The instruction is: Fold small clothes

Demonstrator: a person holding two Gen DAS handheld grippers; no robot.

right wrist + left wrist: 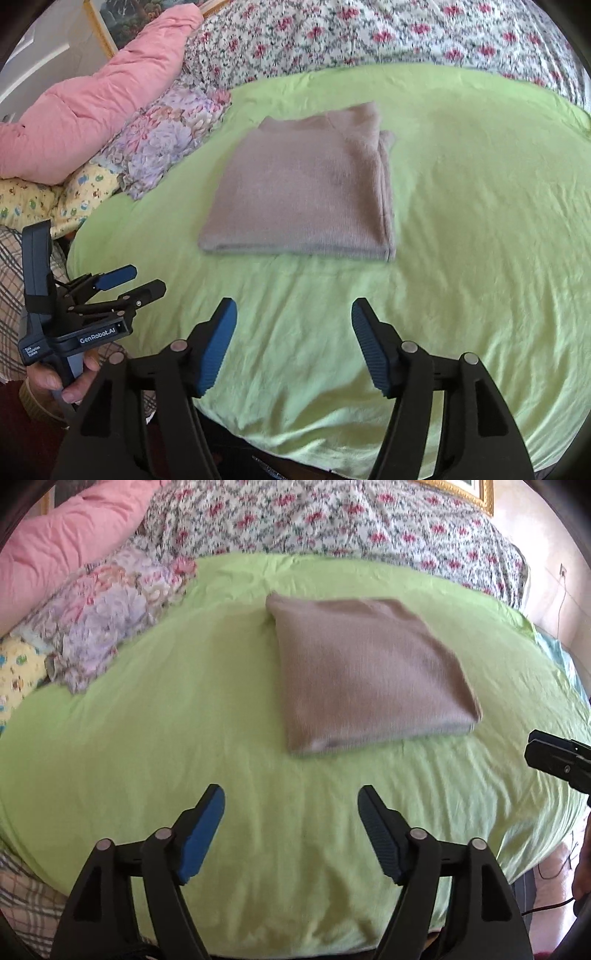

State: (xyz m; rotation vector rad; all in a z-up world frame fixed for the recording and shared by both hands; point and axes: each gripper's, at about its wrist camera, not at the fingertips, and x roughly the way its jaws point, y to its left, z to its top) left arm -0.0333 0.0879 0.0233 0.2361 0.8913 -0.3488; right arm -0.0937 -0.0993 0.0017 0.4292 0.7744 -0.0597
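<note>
Blue ribbed pads line the fingers of both grippers. The left gripper (290, 797) has its jaws spread wide and holds nothing; it hangs above the near part of the green sheet (147, 746). The right gripper (293, 310) likewise has its jaws spread with nothing between them, above the same sheet. In the right wrist view the left gripper appears at the lower left edge, held in a hand (70, 384), its two fingers apart. The sweater (369, 672), beige-grey knit, lies folded into a compact rectangle flat on the sheet, ahead of both grippers and apart from them. Its folded layers show along the right side in the right wrist view, stacked edges roughly aligned. Beyond the sheet lies a floral blanket (406, 33). To the left of the sweater sit a purple flowered pillow (166, 140), a pink quilt (99, 99) and a yellow printed cloth (33, 203).
</note>
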